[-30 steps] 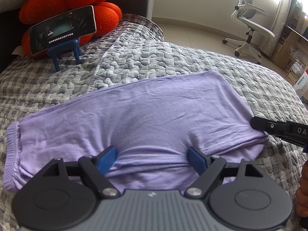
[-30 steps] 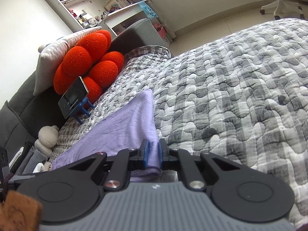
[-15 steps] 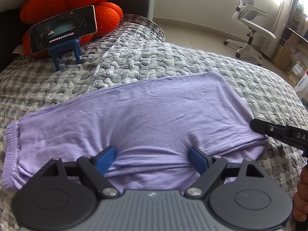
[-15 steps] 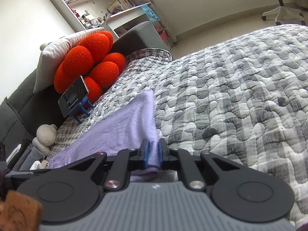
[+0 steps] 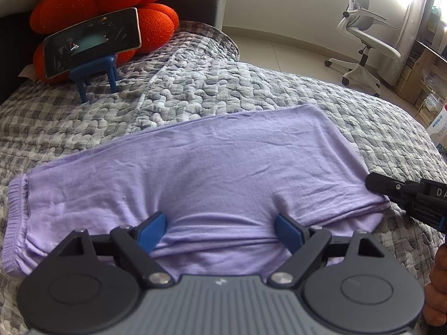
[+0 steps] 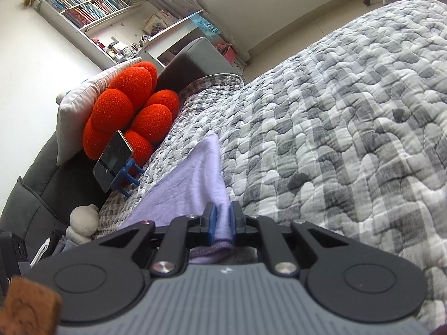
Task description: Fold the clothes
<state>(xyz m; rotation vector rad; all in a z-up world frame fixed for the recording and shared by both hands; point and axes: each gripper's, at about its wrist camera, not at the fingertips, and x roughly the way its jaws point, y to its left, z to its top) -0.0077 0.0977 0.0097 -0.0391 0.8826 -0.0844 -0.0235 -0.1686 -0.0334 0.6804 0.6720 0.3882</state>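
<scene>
You are working over a wide bed covered in a grey-and-white checked, pebble-quilted bedspread [image 5: 251, 95], and the task's thing, a soft lilac knit garment [image 5: 201, 173], is lying across it in a long flat band with a ribbed hem at its left end. It is already looking doubled over lengthwise, since layered edges are showing along its near side, so you are probably partway through the folding, with at least one crosswise fold remaining; that is my reading, not something shown outright.

Behind the garment, an orange bobbled plush cushion [image 5: 106, 2] is leaning at the head of the bed, and a dark phone on a small blue stand [image 5: 92, 42] is propped in front of it.

Your left gripper [image 5: 220, 229] is standing with its blue pads spread wide, pressing down on the near folded edge without pinching any cloth. Your right gripper [image 6: 222, 220] is clamping its pads tightly on the garment's right corner, where the cloth is bunching between them.
</scene>
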